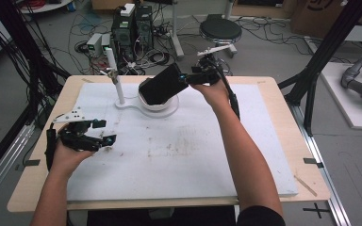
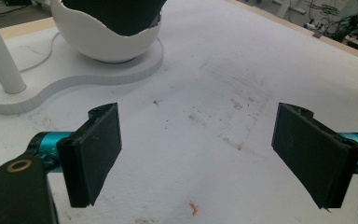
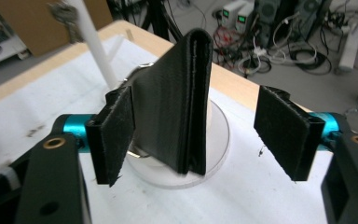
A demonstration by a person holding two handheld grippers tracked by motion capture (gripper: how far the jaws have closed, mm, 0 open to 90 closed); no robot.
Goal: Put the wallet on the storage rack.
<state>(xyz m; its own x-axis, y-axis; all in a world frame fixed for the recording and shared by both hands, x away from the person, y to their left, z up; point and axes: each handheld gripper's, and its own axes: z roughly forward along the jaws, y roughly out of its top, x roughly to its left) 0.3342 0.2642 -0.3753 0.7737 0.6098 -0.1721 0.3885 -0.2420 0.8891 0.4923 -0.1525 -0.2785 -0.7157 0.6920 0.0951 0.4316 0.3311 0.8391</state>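
The right gripper [image 3: 193, 133] stands with its jaws spread wide; a black wallet [image 3: 177, 107] rises on edge between them, its left face against the left pad [image 3: 116, 137] while the right pad [image 3: 282, 130] stands clear of it, so nothing is clamped. In the high view the wallet [image 1: 162, 84] leans tilted in a white bowl [image 1: 156, 106] on a flat white base [image 1: 132, 104] at the far middle of the table [image 1: 273, 141]; the right gripper [image 1: 185, 78] sits at the wallet's upper end. A white post [image 1: 115, 77] stands just left of the bowl on the same base. The left gripper [image 2: 198, 156] is wide open and empty over the white mat [image 2: 242, 70], well apart from the bowl [image 2: 107, 39]; it hovers near the table's left edge [image 1: 104, 132].
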